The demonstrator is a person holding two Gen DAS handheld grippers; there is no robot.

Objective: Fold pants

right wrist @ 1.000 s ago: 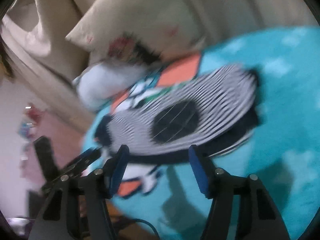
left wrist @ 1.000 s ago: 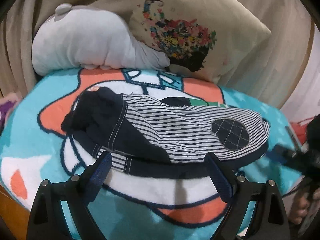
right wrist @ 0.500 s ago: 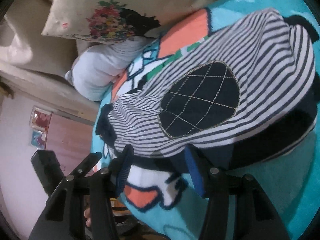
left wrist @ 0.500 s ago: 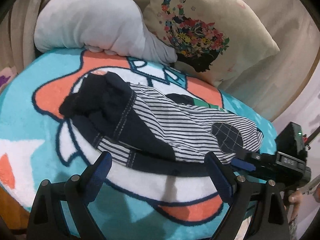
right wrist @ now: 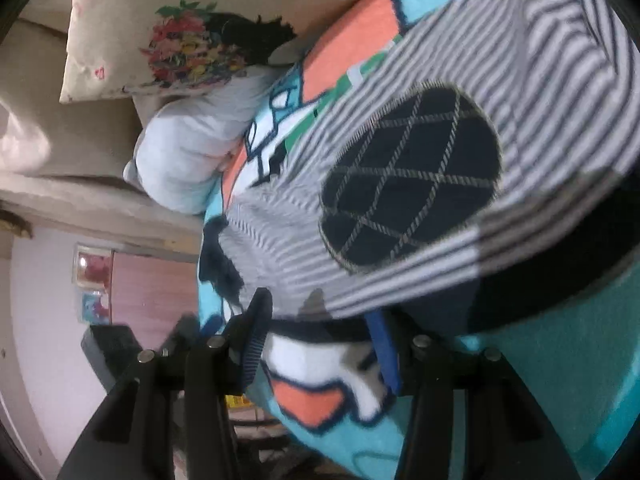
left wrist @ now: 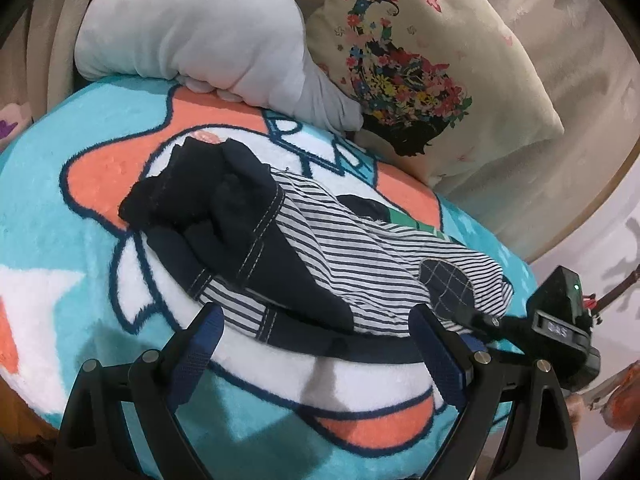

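Two pillows [left wrist: 420, 60] behind teal cartoon blanket [left wrist: 60, 200]; bed, probably.

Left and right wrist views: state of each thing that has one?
striped pants: folded over, lying on blanket, not lifted
left gripper: open, empty, just short of pants edge
right gripper: jaws have just been closing around pants hem, not yet clamped

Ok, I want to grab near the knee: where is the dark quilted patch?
In the left wrist view the quilted patch sits at the right end of the striped pants, by the right gripper, on the cartoon blanket.
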